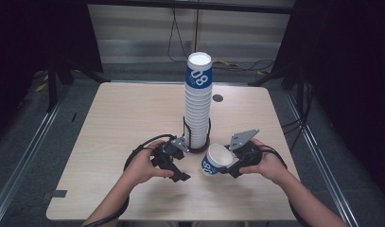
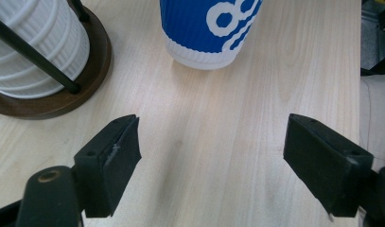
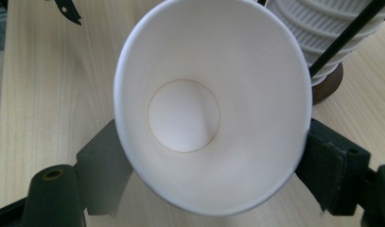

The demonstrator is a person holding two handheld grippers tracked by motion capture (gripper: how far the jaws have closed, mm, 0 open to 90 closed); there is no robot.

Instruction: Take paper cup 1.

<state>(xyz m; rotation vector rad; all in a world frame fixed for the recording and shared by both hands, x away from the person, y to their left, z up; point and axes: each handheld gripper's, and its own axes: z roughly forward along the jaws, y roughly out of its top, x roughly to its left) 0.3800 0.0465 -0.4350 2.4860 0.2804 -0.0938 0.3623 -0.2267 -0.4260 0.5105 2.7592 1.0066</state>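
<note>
Crushing is the main risk: the right tongs (image 1: 226,166) pinch the paper cup (image 1: 215,160) across its thin rim, already squeezed oval, so more pressure could crease it. Cup is blue outside with white "08" lettering, plain white inside, tilted at the table's (image 1: 114,123) 6 o'clock edge, just beside the cup stack (image 1: 197,101) in its holder. Left tongs (image 1: 178,170), at 9 o'clock from the cup, gape empty.

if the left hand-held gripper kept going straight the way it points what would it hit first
Probably the blue and white cup held ahead of the open left hand-held gripper; depth is unclear.
</note>
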